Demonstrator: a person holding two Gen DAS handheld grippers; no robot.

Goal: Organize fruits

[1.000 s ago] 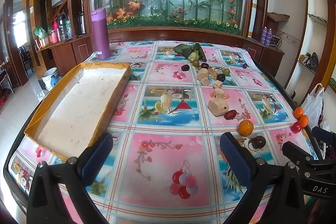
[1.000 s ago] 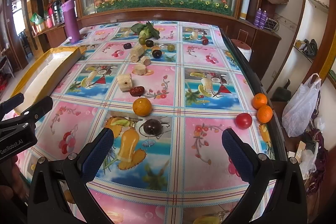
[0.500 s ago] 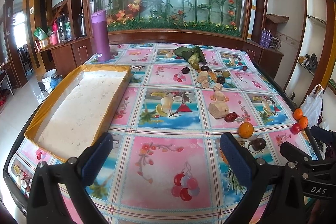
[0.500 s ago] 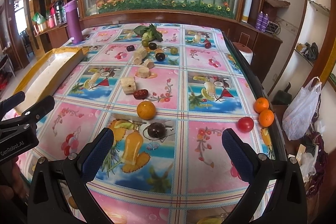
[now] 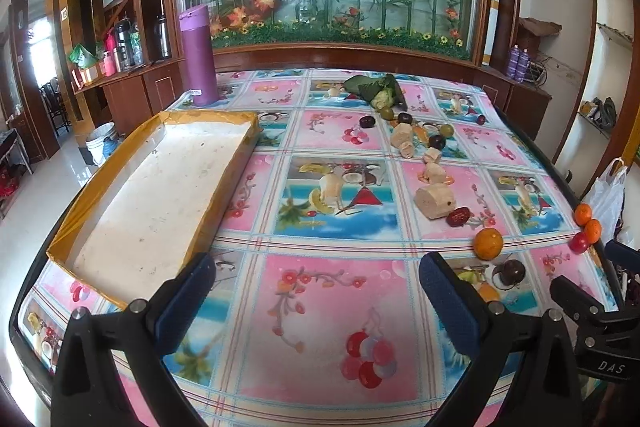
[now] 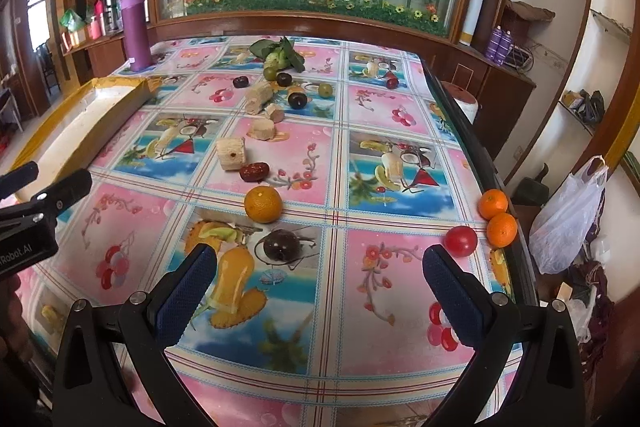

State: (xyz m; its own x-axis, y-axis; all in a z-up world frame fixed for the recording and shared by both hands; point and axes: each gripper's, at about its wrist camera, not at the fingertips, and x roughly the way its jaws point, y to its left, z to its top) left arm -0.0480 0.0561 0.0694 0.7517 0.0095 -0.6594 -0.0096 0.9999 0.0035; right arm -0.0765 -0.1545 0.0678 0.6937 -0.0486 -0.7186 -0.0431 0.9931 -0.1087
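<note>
Progress: nothing sorted yet, as far as I can judge. Your tray (image 5: 132, 211) on the left of the tabletop (image 5: 320, 307) holds no fruit; only its bare whitish floor shows.
Fruit left, near: one orange (image 6: 263, 203) and a dark round fruit (image 6: 281, 245) sit just ahead of your right claw (image 6: 320, 273), close to each other but apart. A red date (image 6: 254, 171) lies just beyond the orange, beside a pale cut chunk (image 6: 231, 153).
Fruit left, edge: two small oranges (image 6: 497, 217) touch each other at the right rim of the tabletop, w/ a red tomato (image 6: 461, 241) just beside them. Risky spot, they could roll off if nudged.
Fruit left, far: a trail of pale chunks, dark plums and green fruits runs back to a leafy bunch (image 6: 280, 55) near the far side. All well apart from the tray.
Left claw: your left claw (image 5: 316, 279) is spread wide w/ nothing between the blue pads (image 5: 188, 299). It hovers low over the near part of the tabletop, aimed fwd, tray corner just off its left finger.
Right claw: also gaping, nothing held. It hangs above the tabletop pointing fwd; the dark round fruit sits just ahead, left of centre.
Other: purple bottle (image 5: 198, 57) stands behind the tray, not part of the job.
Est.: approx. the whole task remains.
</note>
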